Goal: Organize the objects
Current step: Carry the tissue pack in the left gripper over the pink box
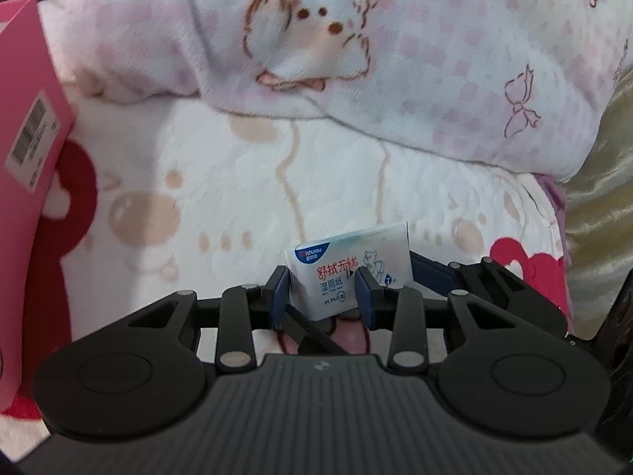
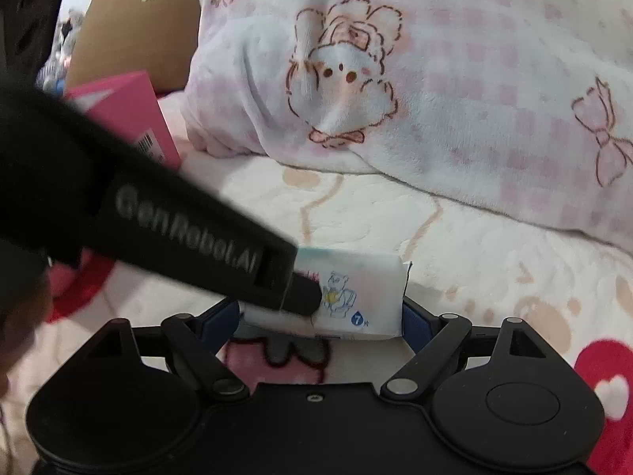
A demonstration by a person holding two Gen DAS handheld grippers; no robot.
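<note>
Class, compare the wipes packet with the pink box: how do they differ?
The wipes packet is white with a bear drawing; the pink box is pink with a barcode label. The left claw pinches the packet; no claw holds the box. Both are rectangular, printed packaging.
</note>
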